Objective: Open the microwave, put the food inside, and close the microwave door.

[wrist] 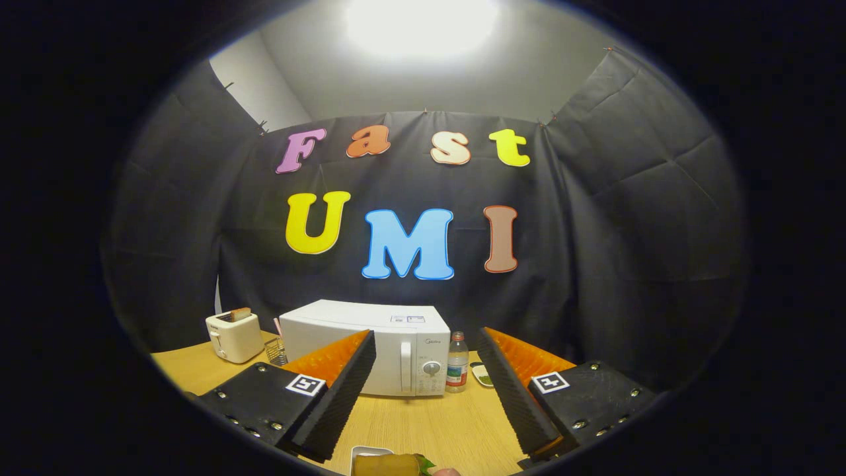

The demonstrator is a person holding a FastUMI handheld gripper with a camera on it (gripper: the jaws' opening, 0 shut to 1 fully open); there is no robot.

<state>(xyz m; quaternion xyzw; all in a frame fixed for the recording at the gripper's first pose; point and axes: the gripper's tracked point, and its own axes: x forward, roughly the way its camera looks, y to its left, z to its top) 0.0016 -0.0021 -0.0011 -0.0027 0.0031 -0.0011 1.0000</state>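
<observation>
Food on a white plate [370, 452] sits nearest, just short of the fingers, something wrapped with a green leaf [424, 464] beside it, ready to be lifted once the oven is open. Above it the gripper [426, 370] hangs spread wide, fingers holding nothing and framing the white microwave [370, 344] beyond them. Its door is shut, the upright handle [405, 367] and dial [431, 368] facing the camera, so I judge the approach is lined up for pulling that handle first. A toaster [234, 336] stands to the microwave's left, a bottle [457, 361] and small dish [484, 375] to its right. All rest on a pale wooden table [429, 430], hemmed in by black cloth walls under a bright ceiling light [420, 23].
</observation>
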